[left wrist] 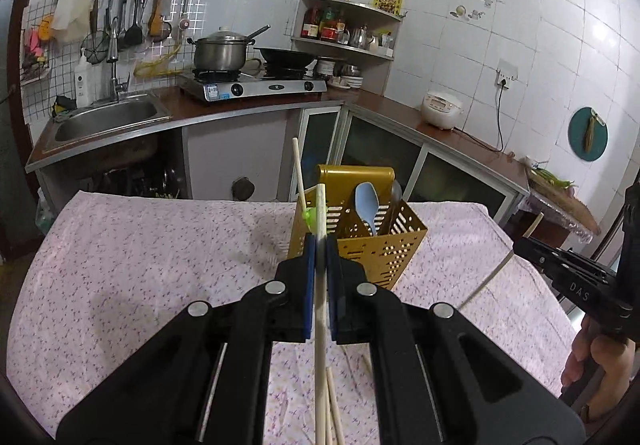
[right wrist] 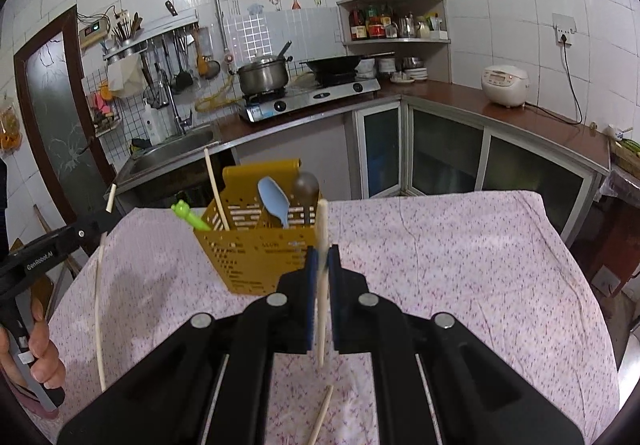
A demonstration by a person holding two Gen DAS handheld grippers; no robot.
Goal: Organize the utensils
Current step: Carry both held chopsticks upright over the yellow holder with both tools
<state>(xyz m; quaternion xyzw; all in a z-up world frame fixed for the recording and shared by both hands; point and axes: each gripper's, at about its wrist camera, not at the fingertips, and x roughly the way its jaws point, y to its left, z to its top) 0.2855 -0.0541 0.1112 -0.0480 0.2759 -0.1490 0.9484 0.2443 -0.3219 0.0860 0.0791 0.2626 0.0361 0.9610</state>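
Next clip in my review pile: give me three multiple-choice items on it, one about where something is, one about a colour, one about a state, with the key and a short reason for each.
1. Where does the utensil holder stand?
A. in the sink
B. on the flowered tablecloth
C. on the stove

2. What colour is the plastic spoon in the holder?
A. light blue
B. red
C. black

3. What state is the right hand-held gripper in?
A. wide open and empty
B. shut on a chopstick
C. shut on a spoon

Key: 1 B, the holder's base rests on the cloth-covered table; 2 A, its bowl shows pale blue against the yellow back plate; 3 B, the pale stick runs up between the closed blue pads.
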